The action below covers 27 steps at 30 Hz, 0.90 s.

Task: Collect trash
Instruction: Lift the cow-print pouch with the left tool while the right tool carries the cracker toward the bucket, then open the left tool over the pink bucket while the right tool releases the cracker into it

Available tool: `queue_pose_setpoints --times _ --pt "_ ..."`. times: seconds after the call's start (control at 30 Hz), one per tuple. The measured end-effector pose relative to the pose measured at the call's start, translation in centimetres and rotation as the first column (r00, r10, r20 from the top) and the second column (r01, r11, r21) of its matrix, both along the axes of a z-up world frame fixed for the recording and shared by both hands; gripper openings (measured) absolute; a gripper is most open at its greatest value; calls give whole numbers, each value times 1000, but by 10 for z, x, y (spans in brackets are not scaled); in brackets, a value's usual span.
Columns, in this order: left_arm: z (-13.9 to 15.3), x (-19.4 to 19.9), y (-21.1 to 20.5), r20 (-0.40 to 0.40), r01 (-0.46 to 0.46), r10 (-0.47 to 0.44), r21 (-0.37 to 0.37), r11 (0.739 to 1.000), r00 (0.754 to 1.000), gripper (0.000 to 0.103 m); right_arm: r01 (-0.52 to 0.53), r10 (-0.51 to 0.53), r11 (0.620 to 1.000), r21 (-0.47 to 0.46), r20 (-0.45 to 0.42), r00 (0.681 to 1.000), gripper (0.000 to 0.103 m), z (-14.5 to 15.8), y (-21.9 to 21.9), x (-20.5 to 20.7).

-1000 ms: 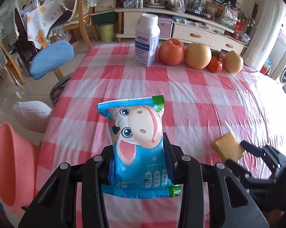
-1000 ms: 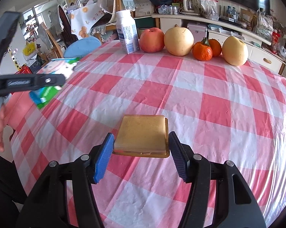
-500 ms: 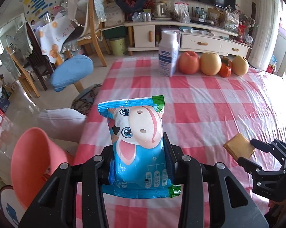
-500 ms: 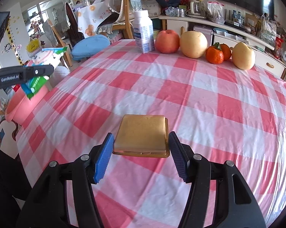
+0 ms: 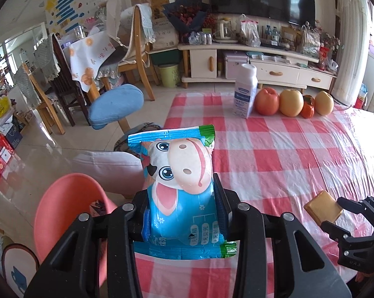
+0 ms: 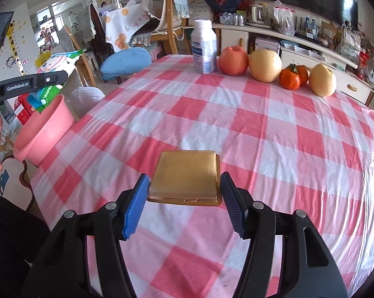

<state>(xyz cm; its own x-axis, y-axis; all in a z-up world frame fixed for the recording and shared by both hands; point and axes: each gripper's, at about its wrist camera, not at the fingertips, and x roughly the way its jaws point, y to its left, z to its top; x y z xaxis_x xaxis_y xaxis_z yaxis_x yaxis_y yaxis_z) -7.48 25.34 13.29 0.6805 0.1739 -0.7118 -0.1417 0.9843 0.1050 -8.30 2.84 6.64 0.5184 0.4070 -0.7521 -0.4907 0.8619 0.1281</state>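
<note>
Snack bag (image 5: 180, 193) pinched by left gripper (image 5: 182, 213); gold packet (image 6: 185, 176) pinched by right gripper (image 6: 184, 198); pink bin (image 5: 67, 213) nearby.

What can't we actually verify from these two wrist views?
- Pink bin contents: left view, its near wall hides all but a dark scrap.
- Cow snack bag lower sides: left view, covered by the left gripper.
- Gold packet underside and print: right view, held in the right gripper.
- Milk bottle label: too small.
</note>
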Motion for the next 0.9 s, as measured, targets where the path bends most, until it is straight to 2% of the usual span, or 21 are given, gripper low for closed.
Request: queue_pose_setpoints --times 0.3,0.5,0.9 --pt "6 -13 37 29 -48 49 -27 998 998 41 -58 59 998 -6 33 998 60 19 42 -12" --pt "9 -22 64 43 -93 95 -51 994 995 41 -131 131 991 -12 59 990 60 34 87 -18" --pt "10 -37 127 49 -218 224 -108 970 973 41 -305 305 952 -18 113 946 60 61 185 -30"
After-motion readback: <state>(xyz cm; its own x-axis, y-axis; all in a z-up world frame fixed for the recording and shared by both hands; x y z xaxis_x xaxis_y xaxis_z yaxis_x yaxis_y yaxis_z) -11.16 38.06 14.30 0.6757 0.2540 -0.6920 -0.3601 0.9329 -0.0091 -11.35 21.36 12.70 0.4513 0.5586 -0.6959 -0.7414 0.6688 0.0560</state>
